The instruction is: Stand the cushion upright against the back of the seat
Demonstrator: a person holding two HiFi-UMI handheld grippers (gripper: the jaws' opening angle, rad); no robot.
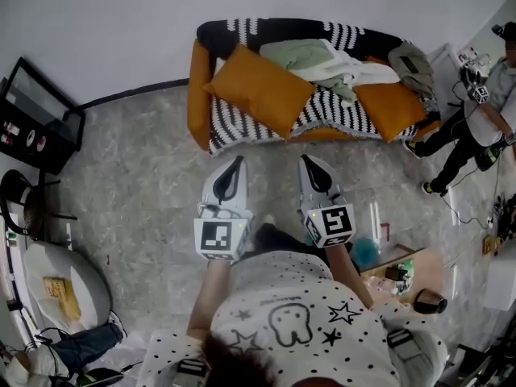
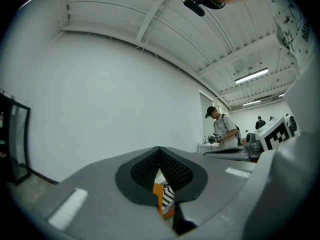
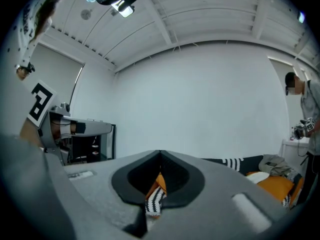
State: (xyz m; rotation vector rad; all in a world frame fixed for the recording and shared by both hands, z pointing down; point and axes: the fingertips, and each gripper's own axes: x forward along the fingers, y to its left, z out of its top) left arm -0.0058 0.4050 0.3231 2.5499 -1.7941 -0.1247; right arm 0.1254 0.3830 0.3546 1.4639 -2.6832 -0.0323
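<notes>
An orange cushion (image 1: pixel 262 87) lies flat and askew on the left part of a sofa (image 1: pixel 242 123) with a black-and-white striped cover, one corner hanging over the front edge. My left gripper (image 1: pixel 233 168) and right gripper (image 1: pixel 313 166) hover side by side over the floor just short of the sofa, pointing at it. Both are shut and hold nothing. In the left gripper view the closed jaws (image 2: pixel 160 151) leave only a sliver of orange cushion (image 2: pixel 159 191) showing. The right gripper view shows its closed jaws (image 3: pixel 160 156) the same way, with the cushion (image 3: pixel 159 181) behind.
A second orange cushion (image 1: pixel 391 107) and a heap of clothes (image 1: pixel 322 61) fill the sofa's right half. A person (image 1: pixel 476 115) stands at the right end. A black glass cabinet (image 1: pixel 36 119) stands left, a white seat (image 1: pixel 60 285) lower left, a box of items (image 1: pixel 395 268) lower right.
</notes>
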